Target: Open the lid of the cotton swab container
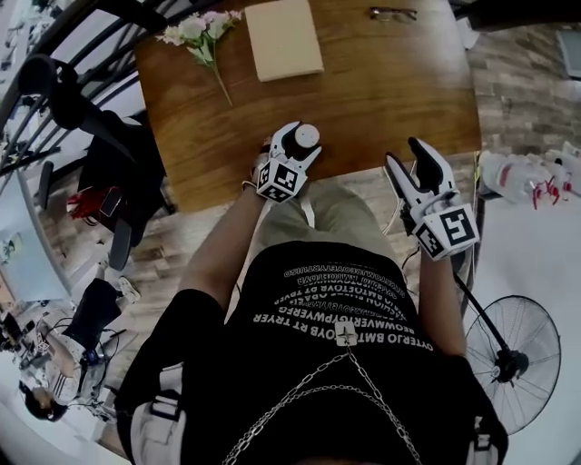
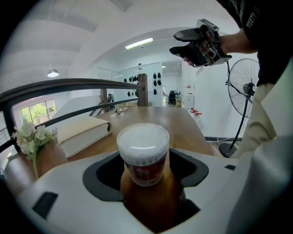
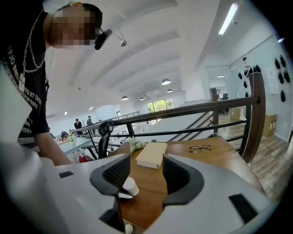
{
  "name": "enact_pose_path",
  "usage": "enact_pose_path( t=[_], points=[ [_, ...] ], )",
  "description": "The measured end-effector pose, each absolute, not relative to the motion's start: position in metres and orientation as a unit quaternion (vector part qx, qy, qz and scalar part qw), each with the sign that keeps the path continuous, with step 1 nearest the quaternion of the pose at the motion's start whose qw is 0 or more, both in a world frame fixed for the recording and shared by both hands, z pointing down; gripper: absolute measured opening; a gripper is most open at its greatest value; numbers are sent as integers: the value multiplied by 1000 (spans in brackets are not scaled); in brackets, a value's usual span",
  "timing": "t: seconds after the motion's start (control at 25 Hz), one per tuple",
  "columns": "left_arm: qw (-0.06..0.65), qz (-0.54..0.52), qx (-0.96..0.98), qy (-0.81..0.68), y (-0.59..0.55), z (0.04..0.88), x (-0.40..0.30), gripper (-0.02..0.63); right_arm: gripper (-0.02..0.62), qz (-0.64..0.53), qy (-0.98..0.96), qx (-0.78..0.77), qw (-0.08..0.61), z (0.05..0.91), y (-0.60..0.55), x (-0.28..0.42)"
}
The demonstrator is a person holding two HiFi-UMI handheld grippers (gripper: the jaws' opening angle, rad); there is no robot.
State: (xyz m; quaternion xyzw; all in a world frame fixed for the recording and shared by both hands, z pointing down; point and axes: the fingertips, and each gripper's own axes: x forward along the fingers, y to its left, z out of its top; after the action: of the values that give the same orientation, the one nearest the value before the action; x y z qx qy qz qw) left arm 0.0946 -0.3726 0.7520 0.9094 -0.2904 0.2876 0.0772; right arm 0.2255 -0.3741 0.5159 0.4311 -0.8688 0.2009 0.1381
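Note:
The cotton swab container (image 2: 143, 155), a small tub with a red label and a white lid, stands upright near the front edge of the wooden table (image 1: 381, 82). My left gripper (image 2: 146, 169) is around it, one jaw on each side, and thin strips of table show between the tub's body and the pads. From the head view the white lid of the container (image 1: 306, 136) sits at the tips of the left gripper (image 1: 300, 147). My right gripper (image 1: 406, 154) hangs open and empty to the right of it, over the table's edge. In the right gripper view the container (image 3: 130, 186) shows low, past the right gripper (image 3: 146, 171), partly behind one jaw.
A closed cream book (image 1: 283, 38), a sprig of pale flowers (image 1: 201, 32) and a pair of glasses (image 1: 392, 13) lie at the far side of the table. A standing fan (image 1: 513, 363) and several spray bottles (image 1: 522, 177) are on the right, and a dark railing (image 3: 183, 112) runs behind the table.

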Motion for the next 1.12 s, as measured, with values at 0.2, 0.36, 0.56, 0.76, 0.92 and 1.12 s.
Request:
enact_pose_path(
  t=[0.2,0.36,0.56,0.76,0.92,1.12],
  points=[
    [88,294,903,-300,-382,755,95,279,213,195,-873,427,137,510,-376,221],
    [92,315,894,-304,-379,754,89,278,213,186,-877,422,131,502,-378,213],
    [98,305,897,-306,-381,719,83,276,213,182,-883,418,114,493,-379,199],
    [82,270,908,-310,-392,667,80,276,213,165,-891,409,109,481,-380,180],
    [78,265,912,-303,-391,632,75,276,209,163,-891,408,110,472,-379,168],
    [73,237,924,-290,-387,579,69,276,207,158,-896,398,118,466,-374,146]
  ],
)
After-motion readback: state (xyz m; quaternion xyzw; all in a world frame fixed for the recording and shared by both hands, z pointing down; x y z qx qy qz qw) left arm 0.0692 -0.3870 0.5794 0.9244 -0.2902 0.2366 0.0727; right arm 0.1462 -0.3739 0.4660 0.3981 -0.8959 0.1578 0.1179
